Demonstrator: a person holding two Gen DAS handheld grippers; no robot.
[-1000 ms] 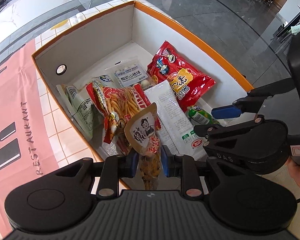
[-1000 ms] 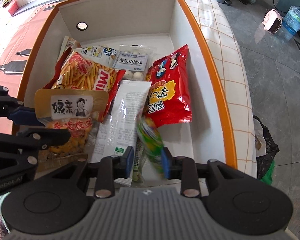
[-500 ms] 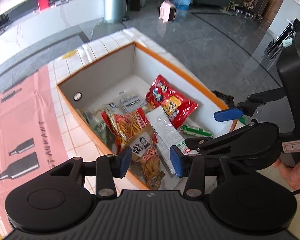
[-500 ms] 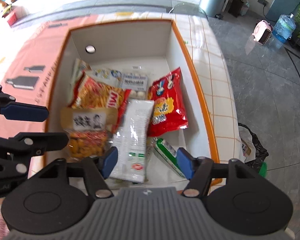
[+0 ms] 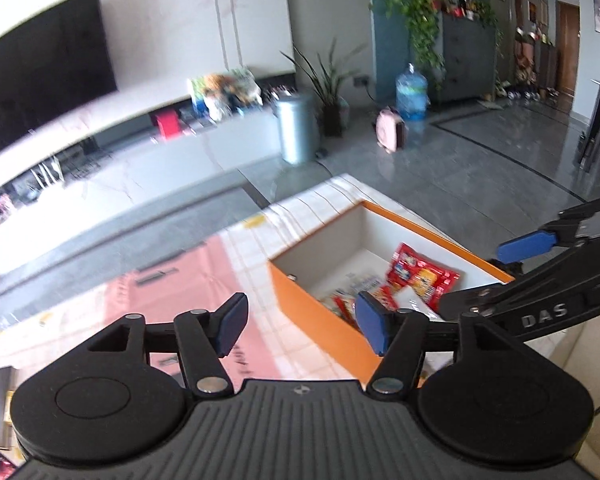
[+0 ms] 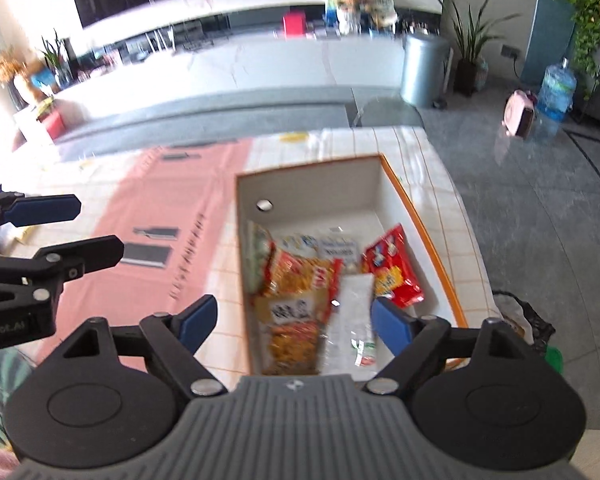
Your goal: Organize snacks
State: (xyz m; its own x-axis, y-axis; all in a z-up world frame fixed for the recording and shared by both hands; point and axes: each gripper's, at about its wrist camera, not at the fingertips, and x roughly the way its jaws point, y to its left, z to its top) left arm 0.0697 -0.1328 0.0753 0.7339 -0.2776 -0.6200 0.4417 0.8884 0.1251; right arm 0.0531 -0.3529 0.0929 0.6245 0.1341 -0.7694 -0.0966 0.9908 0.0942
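Observation:
An orange-rimmed white box [image 6: 420, 216] stands on the tiled table and holds several snack packs: a red chip bag [image 6: 394, 274], a white pack [image 6: 354, 316], an orange stick-snack bag [image 6: 300, 276] and a brown nut pack [image 6: 294, 330]. The box also shows in the left wrist view [image 5: 312, 308]. My left gripper [image 5: 300, 326] is open and empty, raised above the table left of the box. My right gripper [image 6: 294, 322] is open and empty, raised above the box's near end. The other gripper shows at each view's edge.
A pink cloth with bottle prints [image 6: 152, 216] covers the table left of the box. A black bag [image 6: 528, 324] sits on the floor to the right. A grey bin [image 6: 422, 70] and a water jug [image 6: 556, 92] stand far off.
Both grippers let go of their packs into the box, opened wide, and rose back away from it. The views now tilt up toward the room.

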